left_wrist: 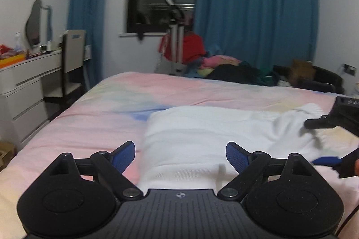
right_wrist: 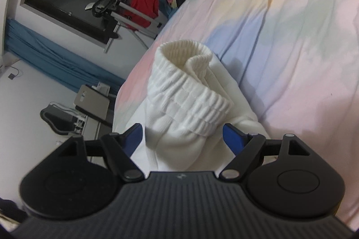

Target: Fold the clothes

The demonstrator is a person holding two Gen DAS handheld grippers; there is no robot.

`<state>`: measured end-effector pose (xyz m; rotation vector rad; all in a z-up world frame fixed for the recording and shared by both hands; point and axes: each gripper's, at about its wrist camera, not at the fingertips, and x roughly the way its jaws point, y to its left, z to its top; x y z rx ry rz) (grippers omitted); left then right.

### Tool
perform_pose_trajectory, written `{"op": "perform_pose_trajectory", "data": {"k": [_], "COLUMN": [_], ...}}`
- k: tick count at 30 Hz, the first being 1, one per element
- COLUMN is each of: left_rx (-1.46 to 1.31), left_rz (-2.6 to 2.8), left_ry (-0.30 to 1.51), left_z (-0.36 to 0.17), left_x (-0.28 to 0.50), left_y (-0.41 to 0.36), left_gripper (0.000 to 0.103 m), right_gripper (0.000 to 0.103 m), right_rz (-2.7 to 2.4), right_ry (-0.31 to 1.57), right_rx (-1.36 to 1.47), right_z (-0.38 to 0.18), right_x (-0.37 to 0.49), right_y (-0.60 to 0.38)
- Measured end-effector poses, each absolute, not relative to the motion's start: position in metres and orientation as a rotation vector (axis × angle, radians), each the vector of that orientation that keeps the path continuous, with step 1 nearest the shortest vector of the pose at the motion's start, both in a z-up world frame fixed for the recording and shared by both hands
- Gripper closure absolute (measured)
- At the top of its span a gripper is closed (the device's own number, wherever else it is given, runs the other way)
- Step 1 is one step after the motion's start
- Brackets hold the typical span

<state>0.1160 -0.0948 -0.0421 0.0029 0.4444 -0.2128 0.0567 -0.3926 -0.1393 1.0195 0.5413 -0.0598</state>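
A white knitted garment (left_wrist: 202, 131) lies folded on the pastel bedsheet (left_wrist: 101, 108), its sleeve trailing to the right. My left gripper (left_wrist: 180, 149) hovers just above the near edge of the garment, blue pads wide apart and open, with nothing pinched. In the right wrist view the ribbed sleeve cuff (right_wrist: 190, 90) stands bunched up between the spread fingers of my right gripper (right_wrist: 182, 129); the pads do not press on it. The right gripper (left_wrist: 318, 141) also shows at the right edge of the left wrist view, over the sleeve end.
A heap of mixed clothes (left_wrist: 235, 70) sits at the far side of the bed. A white dresser (left_wrist: 22, 86) and a chair (left_wrist: 71, 59) stand to the left. Behind the bed are a red garment on a stand (left_wrist: 190, 48), a dark window and blue curtains (left_wrist: 258, 14).
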Motion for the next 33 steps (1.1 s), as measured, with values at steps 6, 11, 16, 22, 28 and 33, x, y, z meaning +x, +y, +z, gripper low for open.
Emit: {"op": "perform_pose_trajectory", "data": {"k": [6,11,16,22,28,33], "left_rx": [-0.07,-0.126,-0.167,-0.203,-0.334,-0.539], "left_rz": [-0.213,-0.206,-0.196,-0.205,-0.256,-0.308], "left_ry": [0.492,0.513,0.522,0.57,0.612,0.717], "left_z": [-0.045,-0.047,-0.048,-0.055,-0.067,-0.089], "left_x": [0.125,0.129,0.126,0.133,0.146,0.169], "left_y": [-0.08,-0.071,-0.059,-0.052,-0.036,-0.018], "left_gripper": [0.013,0.013,0.013,0.013,0.007,0.005], "right_gripper": [0.035,0.065,0.065,0.056,0.022,0.015], "right_rz": [-0.143,-0.153,-0.156,-0.254,-0.224,-0.167], "right_ry": [0.521,0.458,0.315,0.526,0.637,0.705], "right_rx": [0.878,0.775,0.686,0.831,1.01,1.02], "right_z": [-0.141,-0.121,-0.09,-0.13,-0.16,-0.182], "right_x": [0.073,0.069,0.054,0.064,0.071,0.082], "right_y": [-0.382,-0.38,-0.387,-0.419,-0.435,-0.426]}}
